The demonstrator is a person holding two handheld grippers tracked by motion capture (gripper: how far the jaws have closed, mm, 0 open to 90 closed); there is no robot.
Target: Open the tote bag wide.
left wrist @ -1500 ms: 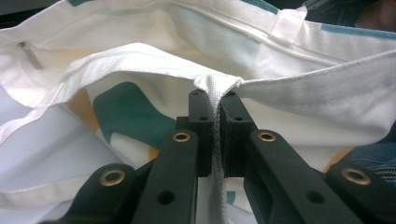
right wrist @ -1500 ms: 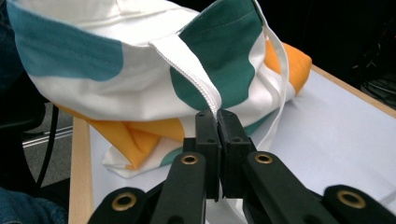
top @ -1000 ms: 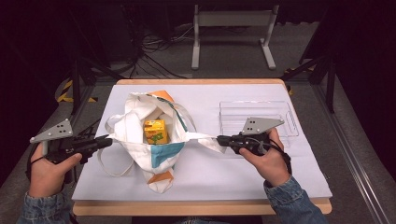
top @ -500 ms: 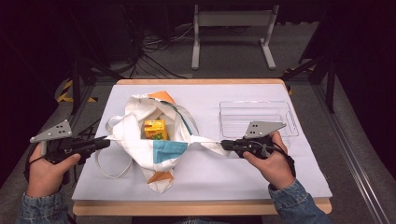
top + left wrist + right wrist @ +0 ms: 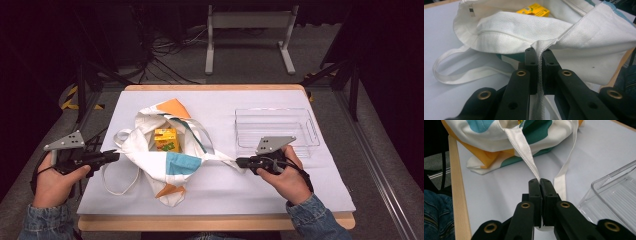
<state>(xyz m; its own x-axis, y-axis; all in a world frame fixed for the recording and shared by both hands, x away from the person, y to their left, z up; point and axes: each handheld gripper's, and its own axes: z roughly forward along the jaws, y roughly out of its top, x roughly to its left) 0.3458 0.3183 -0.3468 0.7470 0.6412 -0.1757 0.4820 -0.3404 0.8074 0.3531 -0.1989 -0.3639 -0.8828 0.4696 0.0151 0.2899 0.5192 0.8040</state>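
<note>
A white tote bag with orange and teal patches lies open on the table, a yellow carton inside it. My left gripper is shut on the bag's left edge, where the handle strap is sewn on. My right gripper is shut on the other handle strap, pulled taut to the right. In the left gripper view the carton shows past the bag's white rim. The bag's patterned body lies beyond the right jaws.
A clear plastic tray stands at the right of the table, just behind my right hand; its corner is close beside the right jaws. A loose strap loop lies by the left gripper. The wooden table edge runs along the front.
My right gripper has drawn its strap a little farther right and toward me. The bag's mouth is stretched wider. The left gripper has hardly moved.
</note>
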